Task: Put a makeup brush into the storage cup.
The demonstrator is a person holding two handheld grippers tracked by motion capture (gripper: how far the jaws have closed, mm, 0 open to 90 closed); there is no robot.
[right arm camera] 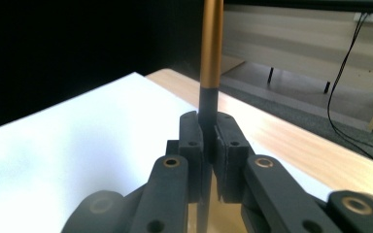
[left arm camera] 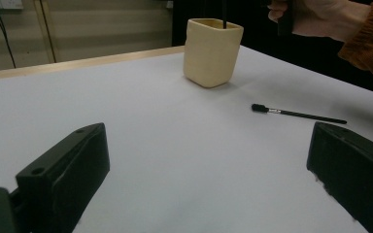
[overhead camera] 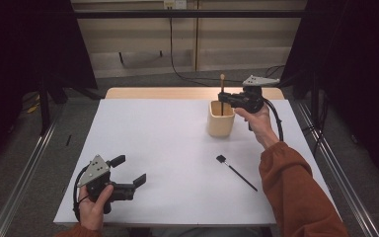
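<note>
The left gripper (overhead camera: 129,170) rests at the table's (overhead camera: 153,148) near left corner, jaws spread wide with nothing between them. Toward the far right edge stands a cream cup (overhead camera: 220,119), and above it the right gripper (overhead camera: 225,97) is clamped on an upright brush (overhead camera: 222,89) whose lower end sits inside the cup. A small black brush (overhead camera: 236,172) lies flat near the right edge, apart from the cup.
</note>
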